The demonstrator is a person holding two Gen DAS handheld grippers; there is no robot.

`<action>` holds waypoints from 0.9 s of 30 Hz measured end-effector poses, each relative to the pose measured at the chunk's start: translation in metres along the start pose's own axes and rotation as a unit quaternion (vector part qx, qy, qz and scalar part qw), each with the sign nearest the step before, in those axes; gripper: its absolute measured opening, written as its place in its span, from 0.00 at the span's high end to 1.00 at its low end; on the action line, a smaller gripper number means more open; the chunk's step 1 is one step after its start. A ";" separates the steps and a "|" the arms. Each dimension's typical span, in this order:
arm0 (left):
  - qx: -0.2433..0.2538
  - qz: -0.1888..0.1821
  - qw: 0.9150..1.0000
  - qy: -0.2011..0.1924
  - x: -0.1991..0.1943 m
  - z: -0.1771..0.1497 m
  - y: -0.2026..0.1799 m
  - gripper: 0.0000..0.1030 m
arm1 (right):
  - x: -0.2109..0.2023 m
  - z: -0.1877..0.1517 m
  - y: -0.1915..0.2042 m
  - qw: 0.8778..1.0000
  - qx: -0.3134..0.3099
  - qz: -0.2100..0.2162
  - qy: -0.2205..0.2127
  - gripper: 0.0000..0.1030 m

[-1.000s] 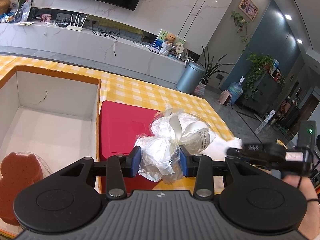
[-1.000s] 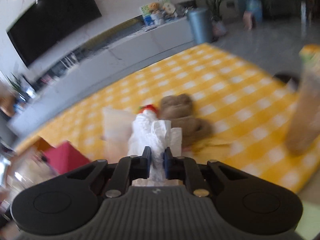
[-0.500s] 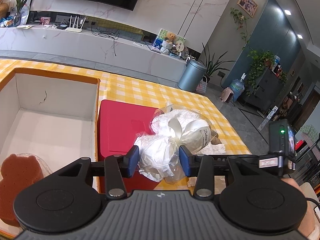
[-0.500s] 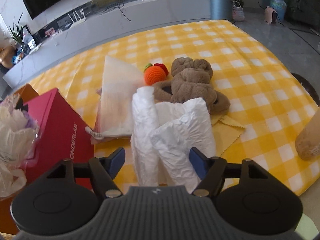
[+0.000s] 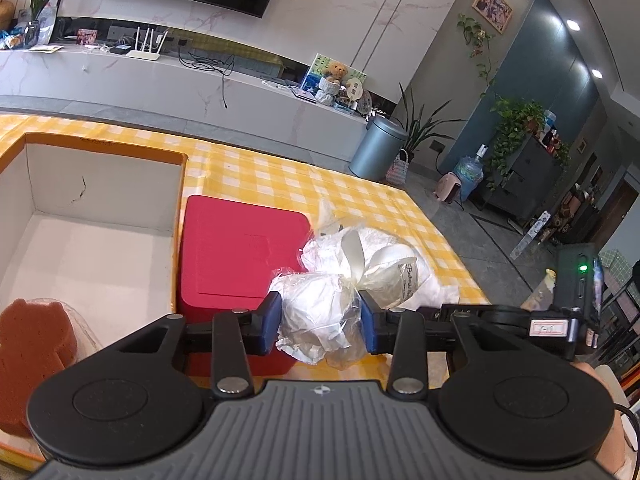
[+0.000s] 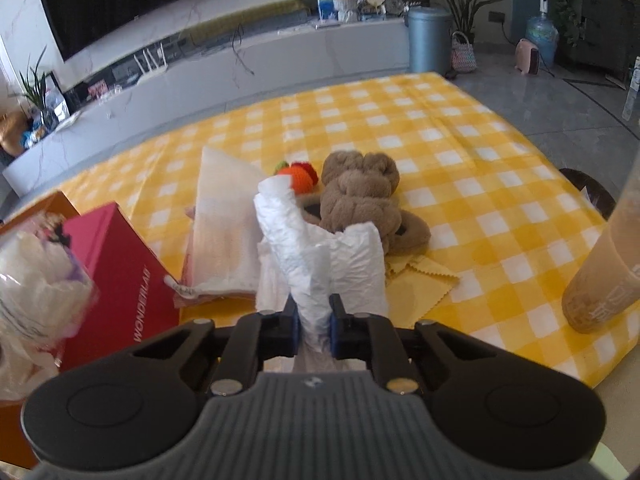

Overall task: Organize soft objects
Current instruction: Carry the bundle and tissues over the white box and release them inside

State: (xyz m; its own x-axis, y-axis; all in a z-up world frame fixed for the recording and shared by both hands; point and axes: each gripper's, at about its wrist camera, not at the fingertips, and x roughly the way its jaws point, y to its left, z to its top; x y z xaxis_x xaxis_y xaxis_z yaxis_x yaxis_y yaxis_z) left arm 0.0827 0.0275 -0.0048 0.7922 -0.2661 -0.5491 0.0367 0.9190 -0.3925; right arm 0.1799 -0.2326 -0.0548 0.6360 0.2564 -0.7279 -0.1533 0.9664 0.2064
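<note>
My left gripper point(image 5: 320, 320) is shut on a clear bag of white soft stuff tied with a cream ribbon point(image 5: 352, 280), held above the red box lid point(image 5: 236, 252). The bag also shows at the left edge of the right wrist view point(image 6: 36, 288). My right gripper point(image 6: 313, 326) is shut on a crumpled white plastic bag point(image 6: 320, 252), lifted over the yellow checked table. Beyond it lie brown plush slippers point(image 6: 364, 196), an orange knitted toy point(image 6: 298, 174) and a flat packet of white cloth point(image 6: 224, 224).
An open cardboard box point(image 5: 100, 208) with white inside stands at the left and holds a brown bear-shaped sponge point(image 5: 32, 352). A yellow cloth point(image 6: 420, 284) lies by the slippers. A tan cup point(image 6: 604, 280) stands at the table's right edge.
My right gripper, open half a second ago, has shut on the white plastic bag and raised it. My left gripper keeps its hold on the ribboned bag, nearly still.
</note>
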 end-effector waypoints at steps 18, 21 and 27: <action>0.014 0.029 0.996 -0.086 -0.101 0.037 -0.002 0.63 | -0.094 0.012 0.033 0.974 0.043 0.183 -0.123 0.89; 0.003 0.058 0.992 -0.110 -0.128 0.041 0.015 0.63 | -0.112 0.012 0.053 0.960 0.034 0.242 -0.134 0.89; -0.055 0.092 0.985 -0.134 -0.154 0.037 0.059 0.63 | -0.130 0.009 0.122 0.949 -0.016 0.292 -0.118 0.89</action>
State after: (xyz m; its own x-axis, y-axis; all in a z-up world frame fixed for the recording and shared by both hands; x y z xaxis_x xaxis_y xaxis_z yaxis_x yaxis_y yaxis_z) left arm -0.0143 0.1339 0.0840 0.9121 0.0015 -0.4099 -0.1769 0.9035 -0.3904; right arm 0.0853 -0.1480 0.0703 0.5866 0.7409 -0.3269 -0.5526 0.6613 0.5073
